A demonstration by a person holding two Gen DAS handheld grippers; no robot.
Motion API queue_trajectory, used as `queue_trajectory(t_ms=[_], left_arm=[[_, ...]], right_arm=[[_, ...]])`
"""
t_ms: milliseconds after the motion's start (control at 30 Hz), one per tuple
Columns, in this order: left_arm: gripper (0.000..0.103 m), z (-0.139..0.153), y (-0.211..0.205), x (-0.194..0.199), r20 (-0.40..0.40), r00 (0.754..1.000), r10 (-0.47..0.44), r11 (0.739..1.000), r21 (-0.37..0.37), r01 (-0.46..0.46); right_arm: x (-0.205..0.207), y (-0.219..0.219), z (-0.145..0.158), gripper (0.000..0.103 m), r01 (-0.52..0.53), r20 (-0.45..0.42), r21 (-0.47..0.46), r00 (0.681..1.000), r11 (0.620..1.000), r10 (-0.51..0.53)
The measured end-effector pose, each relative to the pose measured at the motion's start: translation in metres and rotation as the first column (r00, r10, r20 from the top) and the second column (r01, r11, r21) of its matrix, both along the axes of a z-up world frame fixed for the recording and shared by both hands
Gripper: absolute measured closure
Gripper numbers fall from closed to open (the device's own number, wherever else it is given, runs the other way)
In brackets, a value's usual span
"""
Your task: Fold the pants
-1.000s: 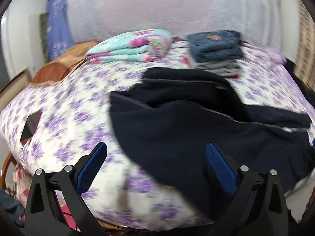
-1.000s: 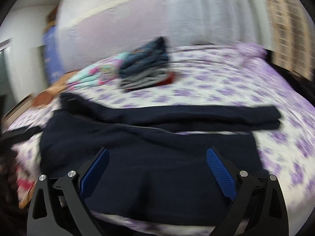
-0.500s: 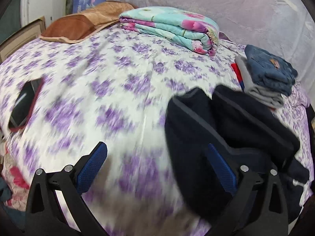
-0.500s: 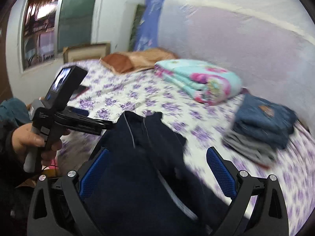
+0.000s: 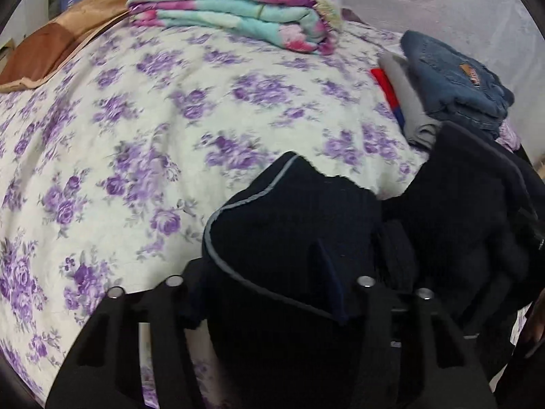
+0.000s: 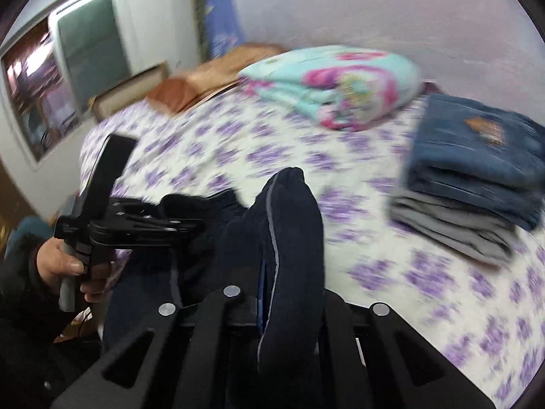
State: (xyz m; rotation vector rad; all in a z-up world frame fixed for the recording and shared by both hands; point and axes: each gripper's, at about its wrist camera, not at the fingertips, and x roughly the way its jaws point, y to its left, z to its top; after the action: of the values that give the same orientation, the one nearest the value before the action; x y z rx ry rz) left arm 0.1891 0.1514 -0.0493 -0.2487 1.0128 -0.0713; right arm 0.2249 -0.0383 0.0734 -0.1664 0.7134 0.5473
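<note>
The dark navy pants point(image 5: 299, 211) with a grey side stripe are bunched up at the near edge of the bed. My left gripper point(image 5: 272, 272) is shut on a fold of them; the cloth covers the fingertips. My right gripper point(image 6: 272, 272) is shut on another part of the pants point(image 6: 289, 225), which stands up between its jaws. In the right wrist view the left gripper point(image 6: 184, 225) shows at the left, held by a hand and clamped on the same cloth.
The bed has a white sheet with purple flowers point(image 5: 153, 129). A folded turquoise and pink blanket point(image 5: 238, 6) and a brown pillow point(image 5: 51, 44) lie at the back. A stack of folded jeans and grey clothes point(image 6: 477, 177) sits at the right. A window point(image 6: 68, 75) is at the left.
Both grippers were open above the spread pants; now both have shut on the cloth and have lifted it, bunching the pants toward the bed's near edge.
</note>
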Motion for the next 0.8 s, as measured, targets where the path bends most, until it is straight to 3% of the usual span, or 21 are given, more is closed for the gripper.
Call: queue_trajectory(t_ms=[67, 100, 233, 333, 433, 500, 533, 567, 600, 633, 700, 733, 800], left_arm=[[0.07, 0.007, 0.002, -0.004, 0.036, 0.999, -0.004, 0.999, -0.041, 0.005], [0.082, 0.013, 0.004, -0.009, 0.06, 0.998, -0.009, 0.997, -0.082, 0.014], [0.087, 0.047, 0.006, -0.037, 0.183, 0.983, 0.014, 0.992, -0.122, 0.009], [0.087, 0.086, 0.031, -0.085, 0.314, 0.944, 0.106, 0.989, -0.133, -0.067], [0.087, 0.111, 0.058, -0.131, 0.384, 0.901, 0.201, 0.977, -0.145, -0.157], [0.087, 0.12, 0.075, -0.166, 0.426, 0.855, 0.294, 0.956, -0.123, -0.267], [0.087, 0.12, 0.079, -0.175, 0.435, 0.842, 0.32, 0.947, -0.114, -0.301], [0.087, 0.118, 0.086, -0.187, 0.431, 0.827, 0.363, 0.929, -0.1, -0.356], [0.087, 0.11, 0.095, -0.193, 0.404, 0.819, 0.407, 0.907, -0.069, -0.416], [0.087, 0.098, 0.104, -0.193, 0.358, 0.823, 0.442, 0.888, -0.04, -0.459], [0.087, 0.073, 0.122, -0.19, 0.258, 0.833, 0.49, 0.869, -0.067, -0.491], [0.087, 0.064, 0.129, -0.192, 0.221, 0.833, 0.507, 0.861, -0.091, -0.5], [0.086, 0.062, 0.135, -0.193, 0.221, 0.838, 0.499, 0.865, -0.068, -0.497]], right_arm=[[0.001, -0.022, 0.003, 0.094, 0.042, 0.012, 0.02, 0.999, 0.999, -0.042], [0.0, -0.027, 0.006, 0.094, 0.053, 0.028, 0.022, 0.998, 0.998, -0.053], [0.007, -0.027, 0.025, 0.095, 0.013, 0.092, 0.028, 0.996, 1.0, -0.016], [0.016, -0.005, 0.06, 0.095, -0.06, 0.194, 0.024, 0.98, 0.998, 0.054], [0.038, 0.03, 0.101, 0.095, -0.15, 0.26, 0.06, 0.957, 0.987, 0.13], [0.062, 0.061, 0.112, 0.094, -0.209, 0.268, 0.076, 0.946, 0.975, 0.182], [0.079, 0.082, 0.111, 0.092, -0.233, 0.269, 0.085, 0.942, 0.969, 0.203], [0.099, 0.105, 0.101, 0.075, -0.242, 0.257, 0.074, 0.942, 0.968, 0.216], [0.115, 0.124, 0.087, 0.053, -0.223, 0.237, 0.034, 0.949, 0.974, 0.209], [0.138, 0.149, 0.06, 0.017, -0.137, 0.19, -0.078, 0.97, 0.987, 0.15], [0.162, 0.168, 0.015, 0.028, -0.04, 0.113, -0.231, 0.991, 0.972, 0.068], [0.164, 0.163, 0.003, 0.037, -0.005, 0.103, -0.246, 0.994, 0.969, 0.031], [0.152, 0.135, 0.008, 0.034, 0.05, 0.132, -0.19, 0.991, 0.98, -0.025]])
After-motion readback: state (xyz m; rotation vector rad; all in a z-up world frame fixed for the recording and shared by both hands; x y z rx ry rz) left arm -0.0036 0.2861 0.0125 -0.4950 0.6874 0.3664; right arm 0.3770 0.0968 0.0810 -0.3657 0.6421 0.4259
